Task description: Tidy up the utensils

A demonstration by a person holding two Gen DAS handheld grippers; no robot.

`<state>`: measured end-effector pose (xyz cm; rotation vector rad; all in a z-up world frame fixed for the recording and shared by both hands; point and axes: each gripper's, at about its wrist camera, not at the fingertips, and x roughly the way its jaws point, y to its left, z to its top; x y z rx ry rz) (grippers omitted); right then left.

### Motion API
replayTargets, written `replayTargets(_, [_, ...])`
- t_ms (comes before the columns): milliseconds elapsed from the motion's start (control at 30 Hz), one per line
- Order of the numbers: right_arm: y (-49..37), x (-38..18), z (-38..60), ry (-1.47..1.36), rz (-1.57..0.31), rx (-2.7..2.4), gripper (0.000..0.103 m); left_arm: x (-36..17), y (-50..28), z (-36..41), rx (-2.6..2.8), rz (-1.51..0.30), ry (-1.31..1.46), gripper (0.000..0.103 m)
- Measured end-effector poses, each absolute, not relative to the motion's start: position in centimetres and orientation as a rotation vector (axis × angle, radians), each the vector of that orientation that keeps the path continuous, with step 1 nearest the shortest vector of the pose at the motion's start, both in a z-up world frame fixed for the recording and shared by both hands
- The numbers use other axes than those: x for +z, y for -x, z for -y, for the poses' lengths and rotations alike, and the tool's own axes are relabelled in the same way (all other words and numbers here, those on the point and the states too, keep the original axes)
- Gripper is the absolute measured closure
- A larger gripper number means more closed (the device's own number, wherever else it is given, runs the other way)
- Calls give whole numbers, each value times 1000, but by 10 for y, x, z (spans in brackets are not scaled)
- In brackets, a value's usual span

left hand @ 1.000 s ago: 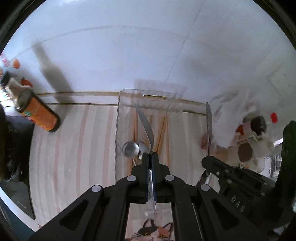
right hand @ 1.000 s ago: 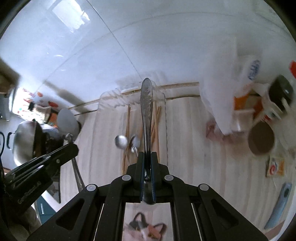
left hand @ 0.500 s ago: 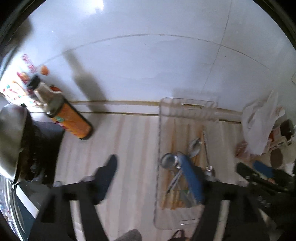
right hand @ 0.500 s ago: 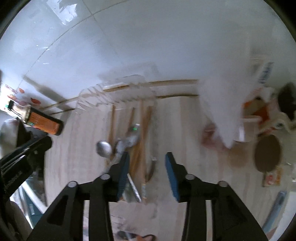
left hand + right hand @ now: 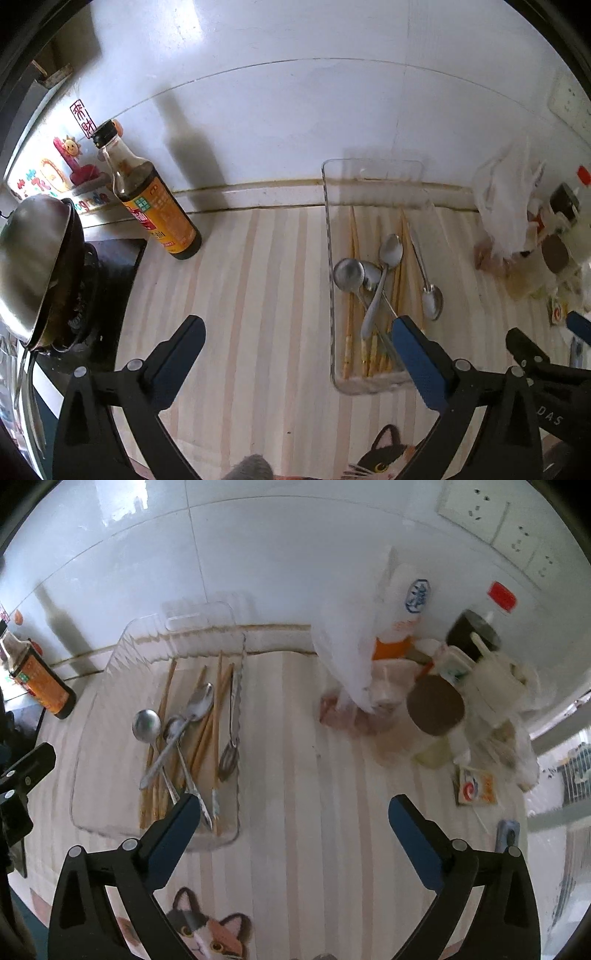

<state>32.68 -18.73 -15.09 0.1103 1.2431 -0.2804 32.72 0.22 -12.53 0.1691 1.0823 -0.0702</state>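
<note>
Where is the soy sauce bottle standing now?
In the left wrist view the soy sauce bottle stands left of the clear tray, by the wall beside the stove.

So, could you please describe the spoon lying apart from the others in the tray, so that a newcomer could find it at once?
Start at the clear plastic tray on the striped counter, against the white wall. Inside it, wooden chopsticks and a crossed cluster of spoons fill the side nearer the sauce bottle. The lone spoon lies along the opposite edge, its bowl towards the camera, whereas the clustered spoons' bowls point towards the wall.
</note>
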Motion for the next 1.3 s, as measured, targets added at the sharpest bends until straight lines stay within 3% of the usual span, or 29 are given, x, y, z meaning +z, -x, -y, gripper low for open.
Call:
replayTargets(367, [-280,-103,179,-103,-1125,-363,0,-86,-282,-12,-99,-1001,-163,0])
replayTargets(900, [-160,22,168,-91,-895,-318,0,16,-162,-14,-103,-852,-93,0])
replayTargets(1300, [-96,77,162,-89,-827,-295,0,52,-110,-14,-84,-826,-77,0])
